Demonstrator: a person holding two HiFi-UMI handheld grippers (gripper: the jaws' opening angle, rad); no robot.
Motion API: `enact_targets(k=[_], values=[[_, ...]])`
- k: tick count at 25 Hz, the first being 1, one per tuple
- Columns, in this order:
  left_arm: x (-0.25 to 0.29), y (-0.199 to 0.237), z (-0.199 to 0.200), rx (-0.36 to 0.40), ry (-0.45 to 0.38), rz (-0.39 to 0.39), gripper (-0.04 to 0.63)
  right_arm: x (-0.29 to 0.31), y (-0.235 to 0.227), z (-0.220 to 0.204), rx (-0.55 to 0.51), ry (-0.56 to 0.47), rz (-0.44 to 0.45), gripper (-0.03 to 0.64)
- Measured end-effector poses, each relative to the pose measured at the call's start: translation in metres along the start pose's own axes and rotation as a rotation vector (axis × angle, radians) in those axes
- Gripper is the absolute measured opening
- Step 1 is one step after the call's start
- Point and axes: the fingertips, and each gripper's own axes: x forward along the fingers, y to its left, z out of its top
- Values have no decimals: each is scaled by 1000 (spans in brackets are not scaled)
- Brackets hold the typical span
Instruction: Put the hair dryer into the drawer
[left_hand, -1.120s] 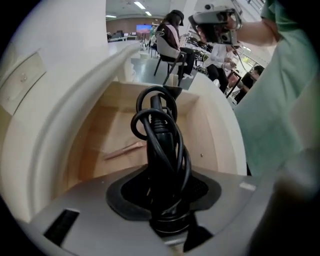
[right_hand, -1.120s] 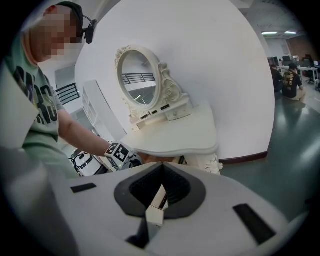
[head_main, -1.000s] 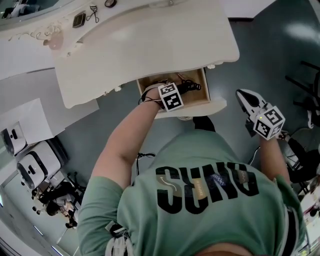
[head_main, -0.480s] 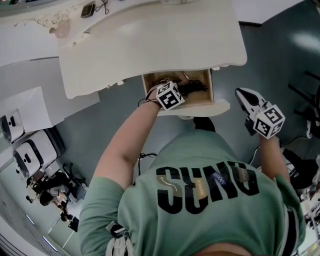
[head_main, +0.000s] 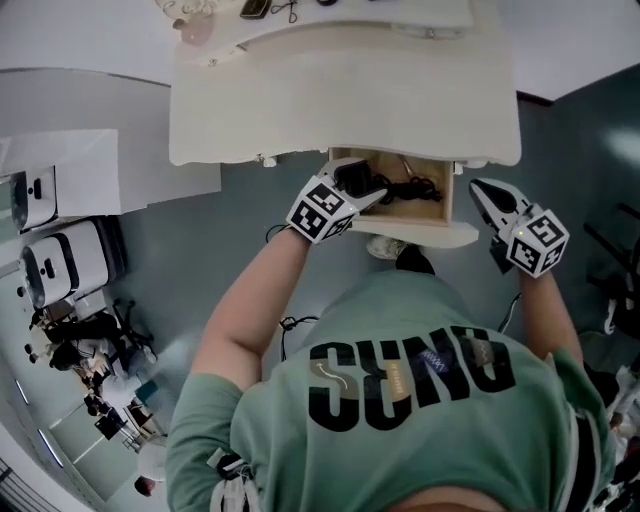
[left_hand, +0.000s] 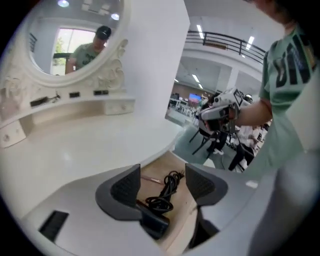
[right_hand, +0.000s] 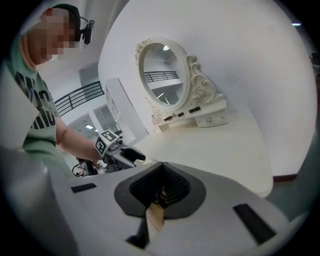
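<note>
The hair dryer (left_hand: 156, 224) lies in the open drawer (head_main: 435, 233) of the desk (head_main: 340, 100), cord (head_main: 412, 188) coiled. Your left hand-held gripper (left_hand: 162, 186) hangs above it, jaws just opened and empty; your right hand-held gripper (head_main: 487, 196), closed, waits beside the drawer front, likely to push.

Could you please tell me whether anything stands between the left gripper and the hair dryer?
Nothing visible does. The left gripper has just opened its jaws, which stand empty above the open drawer. The hair dryer and its coiled cord lie there in plain sight.
</note>
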Motion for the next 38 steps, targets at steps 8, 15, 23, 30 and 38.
enact_targets(k=[8,15,23,30,38], values=[[-197,14,4,-250,-430,331,145,103,117,61,-206,57,311,-8],[-370,-49,-78,-437,-690,654,9,165,261,68,-357,130,557,-8],[-496,-172,-182,-564,-901,965,9,186,407,30,-510,204,731,-8],[-531,-238,-237,-637,-941,1041,9,164,473,-14,-476,210,740,-8],[-546,-260,-237,-624,-1023,1071,9,145,512,-23,-528,226,799,-8]])
